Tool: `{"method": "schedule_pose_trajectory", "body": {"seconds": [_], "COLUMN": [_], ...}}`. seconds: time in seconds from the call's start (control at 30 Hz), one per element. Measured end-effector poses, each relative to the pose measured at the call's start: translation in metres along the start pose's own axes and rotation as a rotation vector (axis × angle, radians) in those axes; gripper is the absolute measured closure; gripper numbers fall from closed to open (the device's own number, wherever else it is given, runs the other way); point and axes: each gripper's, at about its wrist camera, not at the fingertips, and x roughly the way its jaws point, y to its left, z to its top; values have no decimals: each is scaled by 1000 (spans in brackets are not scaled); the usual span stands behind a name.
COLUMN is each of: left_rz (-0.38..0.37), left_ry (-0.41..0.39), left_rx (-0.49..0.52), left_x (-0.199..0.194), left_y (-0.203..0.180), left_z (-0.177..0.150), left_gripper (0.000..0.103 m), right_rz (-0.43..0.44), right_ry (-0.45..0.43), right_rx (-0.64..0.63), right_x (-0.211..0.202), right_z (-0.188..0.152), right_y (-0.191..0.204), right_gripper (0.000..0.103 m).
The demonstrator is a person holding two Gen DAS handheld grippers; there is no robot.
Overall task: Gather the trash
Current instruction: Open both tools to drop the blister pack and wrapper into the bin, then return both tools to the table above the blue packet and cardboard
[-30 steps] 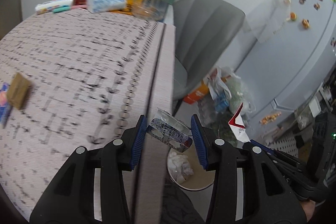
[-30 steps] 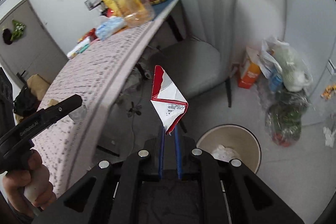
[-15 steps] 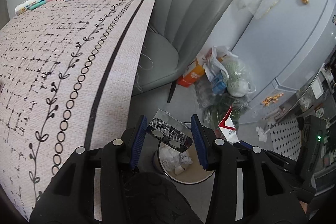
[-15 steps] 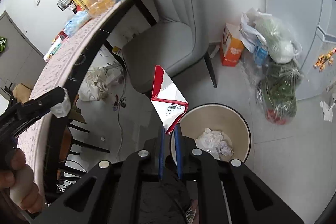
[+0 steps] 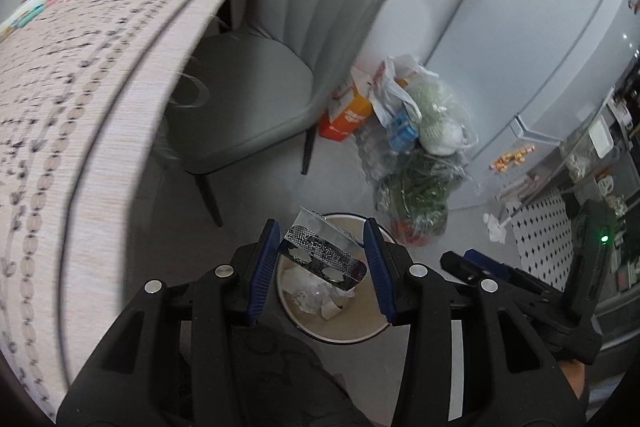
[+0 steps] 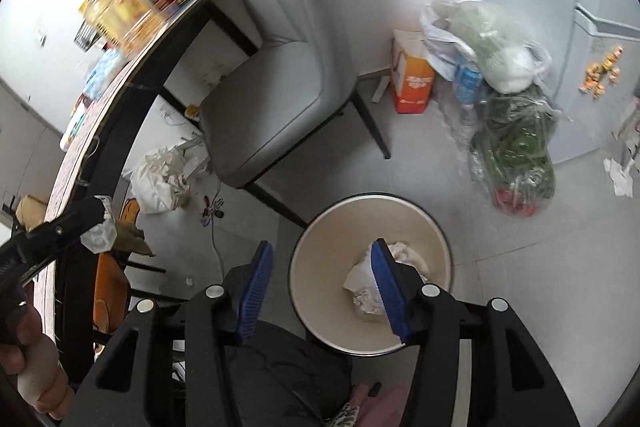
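My left gripper (image 5: 322, 229) is shut on a silver blister pack (image 5: 324, 259), held crosswise between the blue pads right over the round beige trash bin (image 5: 348, 337). The bin (image 6: 320, 267) stands on the floor and holds crumpled white paper (image 6: 364, 291). My right gripper (image 6: 322, 247) hangs above the bin's left rim with its jaws opening and nothing between them. Its dark tips (image 5: 460, 261) show to the right in the left wrist view. In the right wrist view the left gripper (image 6: 92, 223) shows at the left edge with the foil pack (image 6: 98, 233).
A grey chair (image 5: 272, 75) stands behind the bin, beside the table with its patterned cloth (image 5: 60, 99). Plastic bags of greens (image 6: 516, 147) and an orange carton (image 6: 412, 83) lie by the pale fridge (image 5: 540, 47). A white bag (image 6: 160, 179) sits under the table.
Both grippers came down from the table edge to above the bin. The right gripper opened, and the red-and-white paper it held is gone from its jaws.
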Motion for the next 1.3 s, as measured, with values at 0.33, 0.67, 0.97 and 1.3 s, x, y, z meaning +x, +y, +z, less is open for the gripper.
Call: {"method": "schedule_pose_trajectory", "body": {"seconds": [0.33,0.67,0.97,1.3], "left_rz": [-65,9,23,84], "left_ry": [-7,-113,-242,-318], "left_rx": [50,7,-69,-146], "left_x": [8,-41,-100,-157], "left_y": [-34,-3,38,95], "left_z": [2,9,7,-11], "left_gripper": [7,6,6,6], "right_rz": [-10,16,23,-16], "right_ry": [-72,-112,-170,-194], "right_rx": [51,-14,-120,-255], "right_x": [-40,-51,-72,-87], "right_z": [6,0,1,-6], "right_y": [-33,8,80,154], "right_gripper": [51,19,8,8]}}
